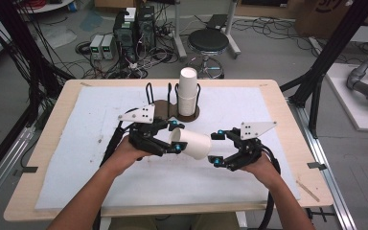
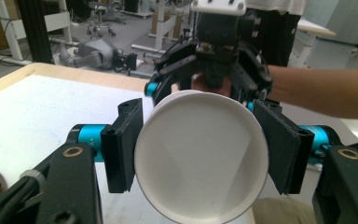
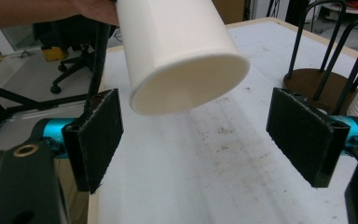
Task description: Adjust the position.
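Fingers (image 2: 121,147) of the left gripper (image 1: 173,136) are clamped on the white paper cup (image 1: 191,143) near its rim. The right gripper (image 1: 215,148) stands wide apart; the cup's base lies between its pads, untouched.

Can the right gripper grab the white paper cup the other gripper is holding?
Probably yes. The right gripper is open, its jaws wide apart, right at the bottom end of the white paper cup, which the left gripper holds sideways; nothing sits between them.

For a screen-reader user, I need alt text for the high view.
The left gripper holds a white paper cup on its side over the white mat, while the open right gripper reaches for its base. Behind stands a cup stack in a wire holder.
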